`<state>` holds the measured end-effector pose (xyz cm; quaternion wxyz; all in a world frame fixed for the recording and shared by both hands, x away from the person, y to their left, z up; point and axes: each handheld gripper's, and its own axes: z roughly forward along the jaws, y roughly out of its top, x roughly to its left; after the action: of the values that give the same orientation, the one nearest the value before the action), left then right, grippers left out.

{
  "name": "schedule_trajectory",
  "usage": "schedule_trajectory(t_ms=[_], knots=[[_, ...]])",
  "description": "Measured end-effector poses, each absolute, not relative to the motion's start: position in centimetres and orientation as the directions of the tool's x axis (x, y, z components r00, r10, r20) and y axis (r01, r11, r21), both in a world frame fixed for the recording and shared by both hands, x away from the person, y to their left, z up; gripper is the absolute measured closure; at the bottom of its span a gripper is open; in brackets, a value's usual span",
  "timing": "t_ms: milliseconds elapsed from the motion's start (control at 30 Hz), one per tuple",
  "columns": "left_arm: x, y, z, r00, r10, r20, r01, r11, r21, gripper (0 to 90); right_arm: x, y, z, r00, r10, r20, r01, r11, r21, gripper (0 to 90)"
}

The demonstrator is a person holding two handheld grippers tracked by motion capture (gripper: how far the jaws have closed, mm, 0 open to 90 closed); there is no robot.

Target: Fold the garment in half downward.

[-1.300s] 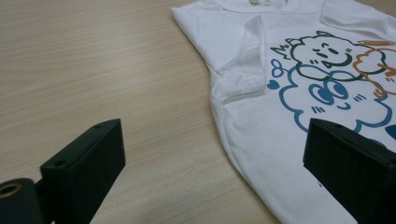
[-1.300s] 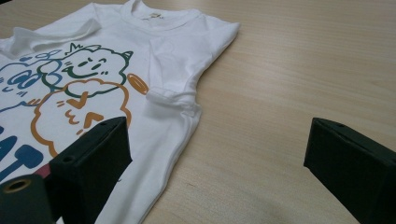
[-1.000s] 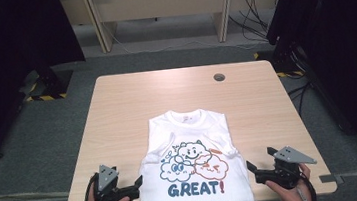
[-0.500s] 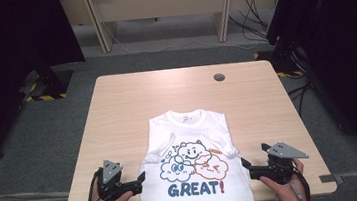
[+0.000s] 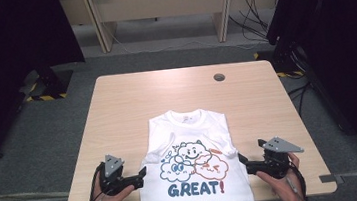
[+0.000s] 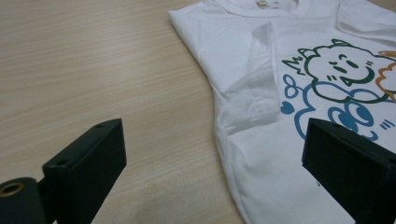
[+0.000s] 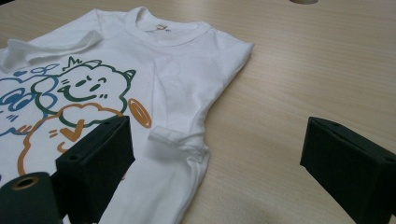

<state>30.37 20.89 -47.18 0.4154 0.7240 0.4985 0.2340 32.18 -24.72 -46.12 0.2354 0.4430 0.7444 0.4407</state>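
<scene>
A white T-shirt (image 5: 189, 129) printed with cartoon clouds and the word GREAT! lies face up on the wooden table (image 5: 166, 94), collar away from me and both sleeves folded inward. Its hem hangs over the front edge. My left gripper (image 5: 143, 173) rests open beside the shirt's left edge, jaws pointing at it. In the left gripper view the jaws (image 6: 217, 172) straddle that edge of the shirt (image 6: 280, 56) without touching it. My right gripper (image 5: 242, 158) stands open by the right edge. Its jaws (image 7: 219, 163) bracket the shirt's side (image 7: 177, 79) near a folded sleeve cuff (image 7: 163, 135).
A round cable hole (image 5: 219, 77) sits at the table's far right. Bare wood stretches behind and beside the shirt. Beyond the table are wooden desks (image 5: 161, 2), floor cables (image 5: 252, 12) and dark curtains at both sides.
</scene>
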Motion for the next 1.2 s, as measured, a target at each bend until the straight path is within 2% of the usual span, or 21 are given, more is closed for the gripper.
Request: schedule_trajectory(t_ms=[833,1200], knots=[[33.2,20.1,-46.6,0.374,0.924,-0.074,0.525,-0.146,0.838,6.2,34.7,-23.7,-46.2,-0.498,0.866,0.042,0.457,0.221,0.861,12.3],[34.8,19.1,-46.4,0.379,0.923,-0.07,0.526,-0.153,0.837,7.0,36.3,-23.2,-46.5,-0.49,0.87,0.046,0.471,0.22,0.854,17.0]])
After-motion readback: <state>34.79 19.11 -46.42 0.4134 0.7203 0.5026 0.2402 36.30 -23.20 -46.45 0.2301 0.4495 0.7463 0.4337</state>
